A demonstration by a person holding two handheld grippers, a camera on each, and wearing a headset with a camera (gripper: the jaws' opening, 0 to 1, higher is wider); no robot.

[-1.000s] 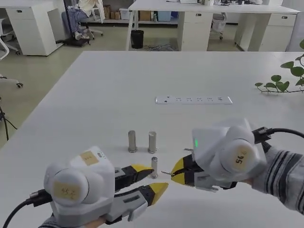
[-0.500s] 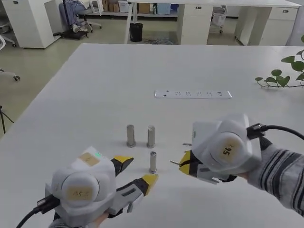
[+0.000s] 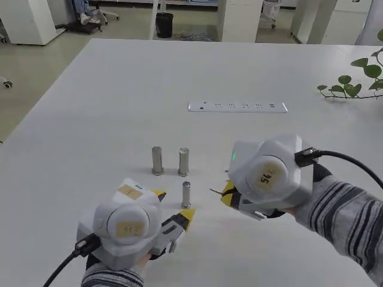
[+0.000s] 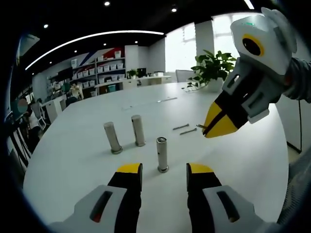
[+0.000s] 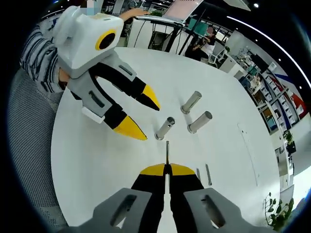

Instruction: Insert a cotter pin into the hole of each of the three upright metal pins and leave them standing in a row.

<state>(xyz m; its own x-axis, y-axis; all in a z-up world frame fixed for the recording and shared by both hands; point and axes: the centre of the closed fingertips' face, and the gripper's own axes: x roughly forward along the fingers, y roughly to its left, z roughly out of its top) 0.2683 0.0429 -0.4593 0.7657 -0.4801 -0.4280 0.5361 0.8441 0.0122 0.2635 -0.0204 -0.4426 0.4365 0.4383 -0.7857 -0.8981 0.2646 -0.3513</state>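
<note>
I get bright, even overhead light on the white counter [image 3: 108, 89]; the metal pins [image 3: 183, 161] throw only faint, soft shadows. Ceiling spots [image 4: 106, 3] flare in the left gripper view, and both fisheye views bend at the edges.

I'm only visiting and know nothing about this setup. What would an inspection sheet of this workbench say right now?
Surface: white table, matte.
Job's things: three metal pins upright, two behind, one in front; one cotter pin held; two spare cotter pins lying flat.
Clutter: power strip.
Grippers: left gripper open, facing the front pin; right gripper shut on the cotter pin.
Cables: black cable from the right gripper, another from the left.
Surroundings: plant, bin, white desks beyond.
</note>
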